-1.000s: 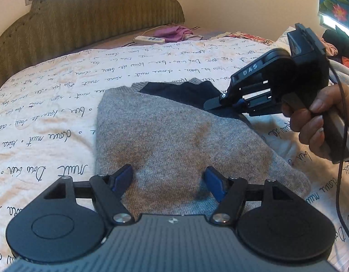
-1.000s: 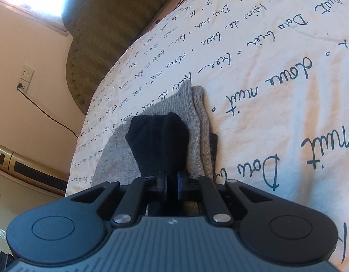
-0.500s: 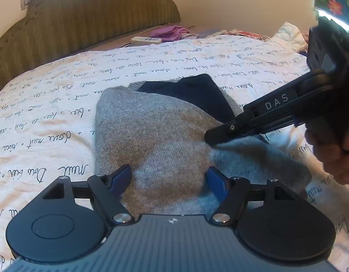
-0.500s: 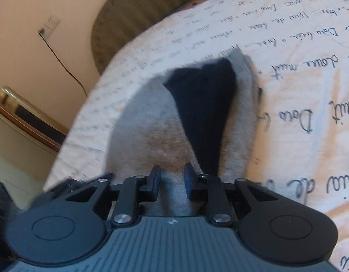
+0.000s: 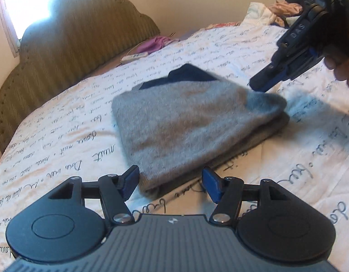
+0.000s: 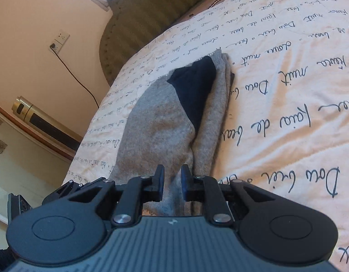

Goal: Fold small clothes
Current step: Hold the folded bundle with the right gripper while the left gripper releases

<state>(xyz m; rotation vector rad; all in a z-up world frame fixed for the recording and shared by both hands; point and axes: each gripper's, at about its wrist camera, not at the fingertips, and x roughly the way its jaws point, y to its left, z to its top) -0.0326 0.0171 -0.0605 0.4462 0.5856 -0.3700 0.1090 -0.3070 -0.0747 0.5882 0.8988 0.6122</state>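
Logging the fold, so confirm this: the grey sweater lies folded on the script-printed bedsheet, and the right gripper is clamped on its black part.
One thing is wrong. The right gripper holds nothing: the right wrist view shows its jaws slightly apart, clear of the black part. The grey sweater does lie folded on the script-printed bedsheet.

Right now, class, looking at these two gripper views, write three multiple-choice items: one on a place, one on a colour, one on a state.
1. Where does the grey garment lie?
A. on the bed sheet
B. on a chair
C. on the floor

2. What colour is the patch on it?
A. red
B. dark navy
C. yellow

3. How is the left gripper?
A. shut on a remote
B. shut on a pillow
C. open, gripping nothing

Answers: 1 A, lettered sheet surrounds it; 2 B, dark panel at its far end; 3 C, pads stand apart from the cloth.
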